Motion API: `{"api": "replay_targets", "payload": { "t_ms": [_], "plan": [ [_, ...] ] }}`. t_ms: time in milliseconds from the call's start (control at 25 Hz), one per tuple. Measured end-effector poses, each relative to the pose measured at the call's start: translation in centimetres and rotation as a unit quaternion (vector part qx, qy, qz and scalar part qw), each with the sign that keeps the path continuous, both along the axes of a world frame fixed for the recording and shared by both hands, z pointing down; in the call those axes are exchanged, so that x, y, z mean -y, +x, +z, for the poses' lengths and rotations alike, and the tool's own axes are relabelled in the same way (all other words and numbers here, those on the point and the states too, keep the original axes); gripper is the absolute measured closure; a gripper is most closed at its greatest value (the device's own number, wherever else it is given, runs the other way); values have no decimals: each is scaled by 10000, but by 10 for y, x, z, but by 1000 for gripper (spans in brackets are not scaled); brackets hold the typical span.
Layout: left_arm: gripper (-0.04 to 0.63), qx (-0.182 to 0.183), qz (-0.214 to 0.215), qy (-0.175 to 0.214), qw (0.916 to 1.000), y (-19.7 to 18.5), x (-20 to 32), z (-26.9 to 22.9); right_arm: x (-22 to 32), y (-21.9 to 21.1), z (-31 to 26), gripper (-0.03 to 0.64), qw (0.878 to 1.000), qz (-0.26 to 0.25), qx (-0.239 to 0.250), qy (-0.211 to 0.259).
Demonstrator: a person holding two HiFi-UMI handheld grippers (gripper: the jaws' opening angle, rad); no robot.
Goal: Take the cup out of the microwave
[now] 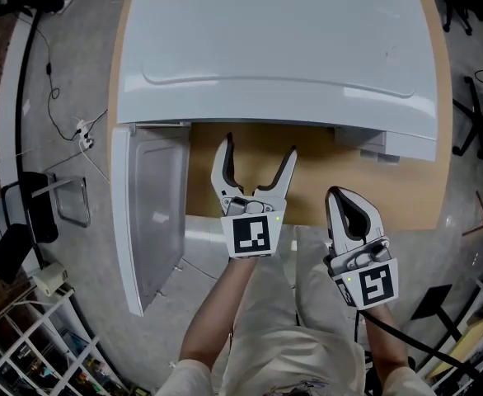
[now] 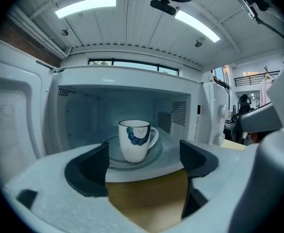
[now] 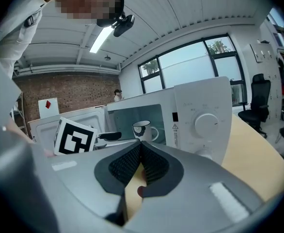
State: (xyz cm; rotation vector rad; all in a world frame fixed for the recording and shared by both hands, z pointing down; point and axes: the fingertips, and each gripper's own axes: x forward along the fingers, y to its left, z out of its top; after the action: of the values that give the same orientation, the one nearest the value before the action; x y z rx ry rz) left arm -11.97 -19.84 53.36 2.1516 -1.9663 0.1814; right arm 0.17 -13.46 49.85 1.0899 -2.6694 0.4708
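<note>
Approach step, by the look of the layout: a reach toward cup (image 2: pixel 134 141), no grab yet. Cup upright on glass plate (image 2: pixel 157 154) inside microwave (image 1: pixel 283 48), handle out toward 3 o'clock, blue pattern facing front. Door (image 1: pixel 151 213) swung wide at 9 o'clock of the opening.

Left tool (image 2: pixel 143 165) released, jaws spread wide, nothing between the pads. Aimed straight into the cavity, cup dead ahead at 12 o'clock and not reached; tips just outside the opening, above bare desk (image 1: pixel 406 188). Right tool (image 3: pixel 141 152) clenched on nothing, parked at 4 o'clock of the left one, in front of the control panel side.

Next move, as a judgement only: left tool forward through the opening, jaws kept spread until both pads flank the cup body, then a close. Calls for a level entry under the cavity roof and a line clear of the handle at 3 o'clock; otherwise risk of a nudge and a slide on the smooth plate. Slight lift before drawing back over the sill.
</note>
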Motion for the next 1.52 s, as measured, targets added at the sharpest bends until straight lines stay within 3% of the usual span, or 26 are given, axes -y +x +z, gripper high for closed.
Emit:
{"api": "replay_targets", "payload": {
  "t_ms": [280, 480, 720, 880, 1080, 1240, 1520],
  "plan": [
    [130, 149, 119, 316, 9993, -11, 46, 4, 6, 1, 5, 609, 10000, 29, -75, -37],
    [130, 371, 382, 213, 9984, -16, 68, 16, 5, 2, 5, 609, 9999, 6, -144, -47],
    [132, 425, 531, 399, 9969, -16, 88, 16, -1, 0, 10, 609, 9997, -44, -193, -132],
    [149, 550, 542, 386, 9963, -15, 95, 17, -6, -3, 13, 609, 9996, -58, -194, -199],
    [205, 954, 611, 637, 9915, -14, 97, 11, -8, -6, 14, 609, 9995, -110, -190, -231],
    [207, 811, 502, 270, 9951, -16, 95, 21, -10, -8, 17, 609, 9995, -106, -182, -247],
    [210, 640, 462, 283, 9965, -14, 83, 16, -13, -6, 10, 609, 9994, -150, -201, -219]
  ]
}}
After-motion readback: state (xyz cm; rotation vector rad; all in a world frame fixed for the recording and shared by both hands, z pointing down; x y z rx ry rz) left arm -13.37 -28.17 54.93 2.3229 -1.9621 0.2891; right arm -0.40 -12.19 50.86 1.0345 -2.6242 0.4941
